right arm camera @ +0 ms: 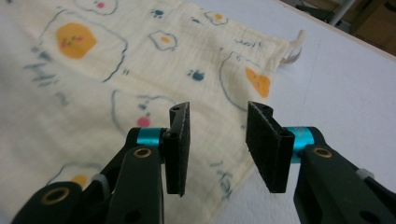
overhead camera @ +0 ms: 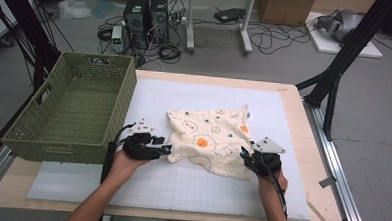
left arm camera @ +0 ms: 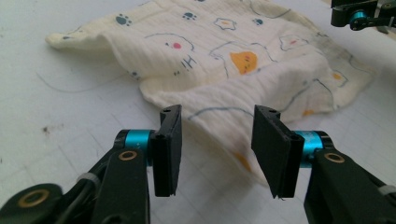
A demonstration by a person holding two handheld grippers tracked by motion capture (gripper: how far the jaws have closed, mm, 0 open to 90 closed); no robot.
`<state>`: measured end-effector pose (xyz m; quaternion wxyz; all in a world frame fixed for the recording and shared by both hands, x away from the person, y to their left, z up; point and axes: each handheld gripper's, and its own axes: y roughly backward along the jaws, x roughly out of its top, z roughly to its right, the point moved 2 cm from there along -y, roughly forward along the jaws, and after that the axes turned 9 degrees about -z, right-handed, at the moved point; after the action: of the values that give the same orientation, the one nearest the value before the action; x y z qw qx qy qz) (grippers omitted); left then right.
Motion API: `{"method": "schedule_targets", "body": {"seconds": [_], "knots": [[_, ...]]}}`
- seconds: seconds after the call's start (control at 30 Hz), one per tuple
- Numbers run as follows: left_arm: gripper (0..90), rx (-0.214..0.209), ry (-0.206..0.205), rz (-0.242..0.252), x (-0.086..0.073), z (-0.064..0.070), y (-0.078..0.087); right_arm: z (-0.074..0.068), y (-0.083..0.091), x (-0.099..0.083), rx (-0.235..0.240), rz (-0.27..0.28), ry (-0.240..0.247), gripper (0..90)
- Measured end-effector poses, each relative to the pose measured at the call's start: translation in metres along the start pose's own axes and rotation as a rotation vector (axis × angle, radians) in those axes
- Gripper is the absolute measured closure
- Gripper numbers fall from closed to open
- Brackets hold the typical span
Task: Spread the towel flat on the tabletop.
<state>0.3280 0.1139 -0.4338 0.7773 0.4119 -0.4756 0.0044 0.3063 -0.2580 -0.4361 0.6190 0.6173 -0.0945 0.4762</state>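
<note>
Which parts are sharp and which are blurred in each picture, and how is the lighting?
High view: even, soft light, cloth slightly soft. Left gripper view: fingers sharp, far cloth edge softer. Right gripper view: fingers sharp, near cloth at left blurred.

Two black grippers are being seen, the left gripper (overhead camera: pixel 166 149) and the right gripper (overhead camera: pixel 243 153), each being fitted with flat black pads (left arm camera: pixel 168 149), turquoise collars, brass-coloured rivets and a grey three-cornered plate on top. Black cables are being trailed along bare, sleeveless forearms.
</note>
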Motion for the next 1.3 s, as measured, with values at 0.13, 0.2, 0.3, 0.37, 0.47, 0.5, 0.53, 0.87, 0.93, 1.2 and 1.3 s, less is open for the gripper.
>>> {"method": "schedule_targets", "body": {"seconds": [0.13, 0.2, 0.3, 0.37, 0.47, 0.5, 0.53, 0.87, 0.93, 1.2, 1.3], "knots": [[55.9, -0.024, -0.021, -0.015, -0.010, 0.006, -0.001, -0.007, 0.006, -0.015, 0.041, -0.018, 0.036, 60.1], [55.9, -0.030, -0.030, -0.040, -0.011, 0.009, -0.008, -0.009, 0.006, -0.019, 0.076, -0.016, 0.029, 60.1], [57.9, 0.006, -0.051, -0.093, -0.011, 0.014, -0.021, -0.014, 0.005, -0.022, 0.123, -0.030, 0.036, 59.7], [69.1, 0.038, -0.064, -0.137, -0.013, 0.015, -0.027, -0.016, 0.002, -0.024, 0.147, -0.042, 0.039, 59.8], [85.4, 0.026, -0.064, -0.135, -0.017, 0.016, -0.025, -0.018, -0.003, -0.029, 0.189, -0.068, 0.030, 61.6], [85.9, 0.025, -0.066, -0.135, -0.017, 0.015, -0.023, -0.017, -0.003, -0.030, 0.202, -0.058, 0.016, 63.2], [86.1, 0.020, -0.066, -0.137, -0.018, 0.014, -0.019, -0.015, -0.004, -0.030, 0.229, -0.060, 0.011, 66.2], [85.6, -0.082, -0.038, -0.116, -0.034, 0.016, 0.018, -0.024, 0.010, -0.032, 0.330, -0.103, 0.085, 88.9], [85.4, -0.101, -0.051, -0.123, -0.038, 0.019, 0.023, -0.028, 0.017, -0.036, 0.348, -0.103, 0.097, 89.0], [64.1, -0.137, -0.026, -0.136, -0.053, 0.025, 0.032, -0.034, 0.040, -0.049, 0.358, -0.119, 0.122, 87.3], [45.8, -0.083, 0.021, -0.070, -0.044, 0.015, 0.033, -0.028, 0.040, -0.050, 0.343, -0.096, 0.068, 80.0]]}}
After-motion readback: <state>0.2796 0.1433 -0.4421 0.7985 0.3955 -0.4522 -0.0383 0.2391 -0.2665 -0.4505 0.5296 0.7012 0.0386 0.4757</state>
